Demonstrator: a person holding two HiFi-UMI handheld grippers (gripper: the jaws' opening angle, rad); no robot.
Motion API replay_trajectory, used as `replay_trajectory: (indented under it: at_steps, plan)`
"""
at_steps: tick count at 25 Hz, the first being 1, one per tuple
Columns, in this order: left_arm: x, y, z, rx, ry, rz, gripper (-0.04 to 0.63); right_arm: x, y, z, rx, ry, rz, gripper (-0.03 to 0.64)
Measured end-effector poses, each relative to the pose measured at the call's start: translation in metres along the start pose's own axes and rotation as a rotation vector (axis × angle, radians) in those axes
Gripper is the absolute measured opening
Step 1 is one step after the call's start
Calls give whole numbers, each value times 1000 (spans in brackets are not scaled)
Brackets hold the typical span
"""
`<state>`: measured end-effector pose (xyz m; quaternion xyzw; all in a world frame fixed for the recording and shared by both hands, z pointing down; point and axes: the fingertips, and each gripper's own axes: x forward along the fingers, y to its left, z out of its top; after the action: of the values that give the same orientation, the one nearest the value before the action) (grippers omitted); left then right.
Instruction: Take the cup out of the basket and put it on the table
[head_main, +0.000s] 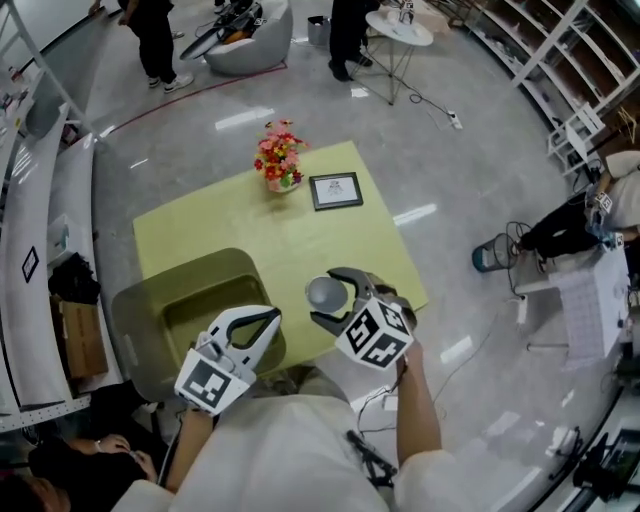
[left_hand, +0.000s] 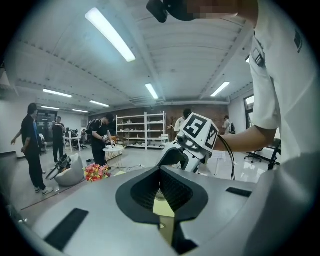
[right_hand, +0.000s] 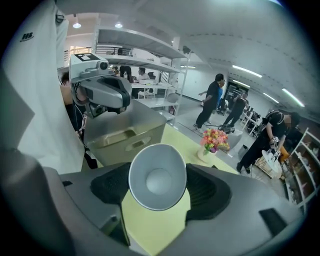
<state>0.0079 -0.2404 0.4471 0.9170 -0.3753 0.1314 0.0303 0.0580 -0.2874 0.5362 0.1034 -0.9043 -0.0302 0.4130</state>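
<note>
Right claw (right_hand: 159, 191) pinches cup (right_hand: 157, 172) between its pads | left claw (left_hand: 161, 192) pressed together

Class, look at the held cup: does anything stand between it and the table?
Nothing visible does. The right gripper holds the cup over bare table beside the basket; flowers and frame stand farther off.

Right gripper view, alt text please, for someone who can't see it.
The right tongs grip a grey metal cup, its open mouth facing the camera, above a yellow-green table. A basket stands behind at left, flowers at right.
</note>
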Motion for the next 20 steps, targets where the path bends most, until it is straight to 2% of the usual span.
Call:
replay_trajectory:
  at_steps: [12,20]
  plan:
    - [55,-17,-11,65,132,-121,9,39,-7,-71,117,53,-22,342]
    - [76,-28,-16,72,168,-181,9,65,-3,-107,177,68,-7,342]
